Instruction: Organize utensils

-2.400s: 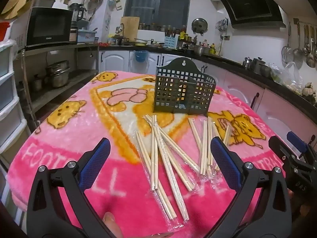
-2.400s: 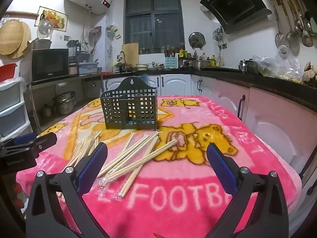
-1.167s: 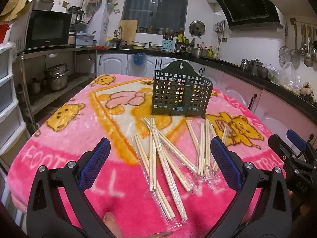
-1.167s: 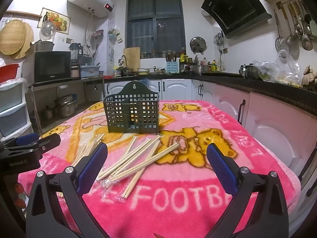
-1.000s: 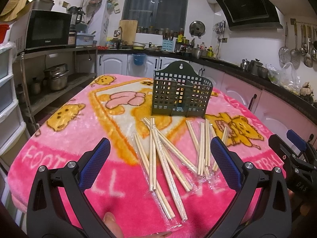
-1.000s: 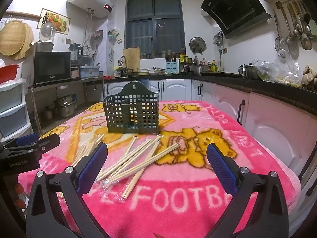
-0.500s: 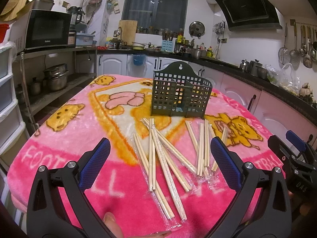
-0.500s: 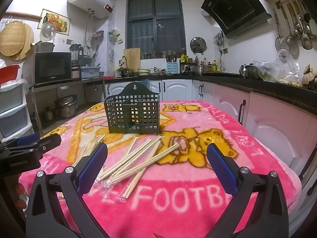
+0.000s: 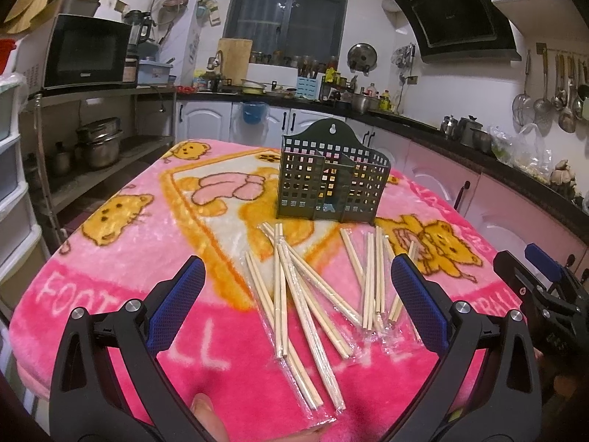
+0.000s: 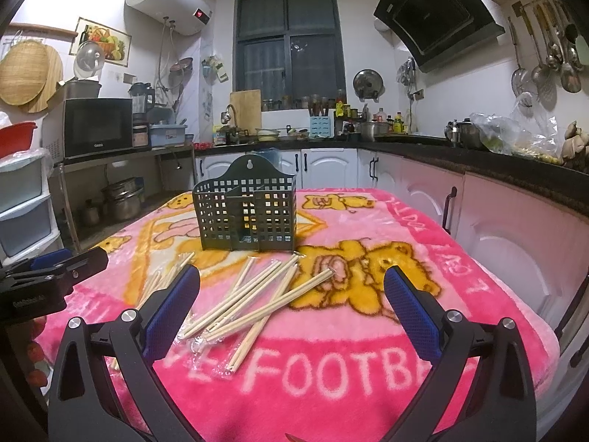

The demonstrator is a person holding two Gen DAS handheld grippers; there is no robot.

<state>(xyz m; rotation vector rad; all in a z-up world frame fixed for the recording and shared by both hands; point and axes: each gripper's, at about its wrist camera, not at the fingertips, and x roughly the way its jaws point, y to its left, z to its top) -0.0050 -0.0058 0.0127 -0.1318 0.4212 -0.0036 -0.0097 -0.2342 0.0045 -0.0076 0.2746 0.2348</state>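
Kitchen table under a pink blanket (image 9: 110,258). A dark perforated holder (image 9: 331,184) stands upright near the table's middle, empty as far as visible. Wrapped chopsticks (image 9: 302,294) lie loose between holder and near edge. Left gripper (image 9: 298,302) and right gripper (image 10: 291,305) both hover above the near edge, jaws spread wide, holding nothing.

A dark green perforated utensil holder (image 9: 331,180) stood upright at 12 o'clock on the table, its compartments empty. Pale wooden chopsticks (image 9: 305,294), several in clear plastic sleeves, lay scattered flat just in front of it, toward 6 o'clock.
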